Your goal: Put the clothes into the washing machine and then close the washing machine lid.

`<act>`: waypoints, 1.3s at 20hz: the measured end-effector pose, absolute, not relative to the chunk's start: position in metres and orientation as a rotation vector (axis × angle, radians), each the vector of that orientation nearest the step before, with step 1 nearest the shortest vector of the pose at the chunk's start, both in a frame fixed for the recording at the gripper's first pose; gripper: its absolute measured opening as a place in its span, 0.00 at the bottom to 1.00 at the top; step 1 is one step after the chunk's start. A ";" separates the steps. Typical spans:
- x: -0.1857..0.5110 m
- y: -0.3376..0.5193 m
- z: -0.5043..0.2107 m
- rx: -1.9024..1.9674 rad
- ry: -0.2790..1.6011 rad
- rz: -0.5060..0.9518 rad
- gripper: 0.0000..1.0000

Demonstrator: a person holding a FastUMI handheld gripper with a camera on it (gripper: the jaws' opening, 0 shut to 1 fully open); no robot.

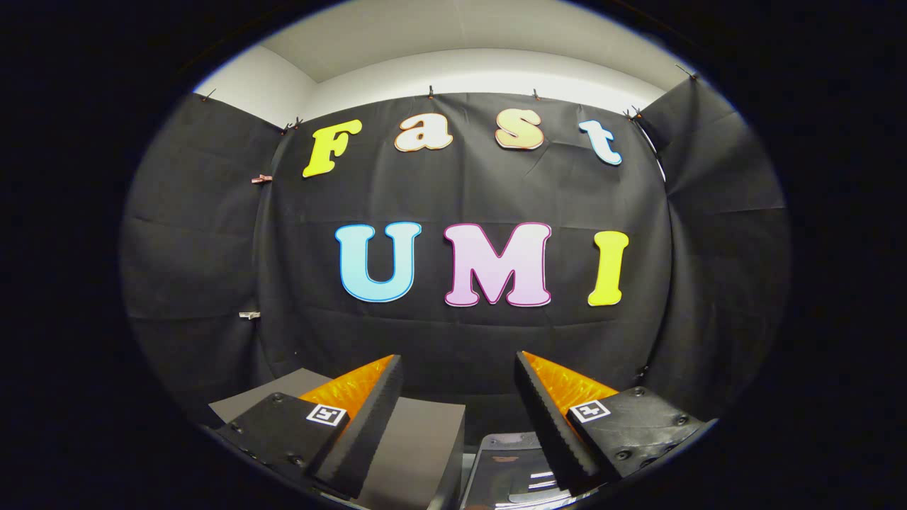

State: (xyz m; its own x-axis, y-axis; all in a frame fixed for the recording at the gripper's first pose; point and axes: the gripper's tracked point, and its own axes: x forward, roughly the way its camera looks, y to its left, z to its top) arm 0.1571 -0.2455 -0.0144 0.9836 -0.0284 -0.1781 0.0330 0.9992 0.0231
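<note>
Fingers (368,418) of the gripper (459,372) stood wide apart with nothing between them. Beyond them hung the booth's black cloth wall (468,191), the largest thing in sight. Below the fingers sat a grey box-like block (418,446), and beside it a dark glossy panel (514,467) (possibly the washing machine lid; this could not be confirmed). No clothes could be made out here. By judgement, clothes would handle as light, soft and limp, so a bunched fold would be the surest place to pinch.
</note>
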 end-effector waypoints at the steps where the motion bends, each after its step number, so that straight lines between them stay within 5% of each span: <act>1: 0.157 -0.246 -0.016 0.026 0.184 -0.034 0.98; 26: 0.159 -0.247 -0.019 0.056 0.213 -0.030 0.99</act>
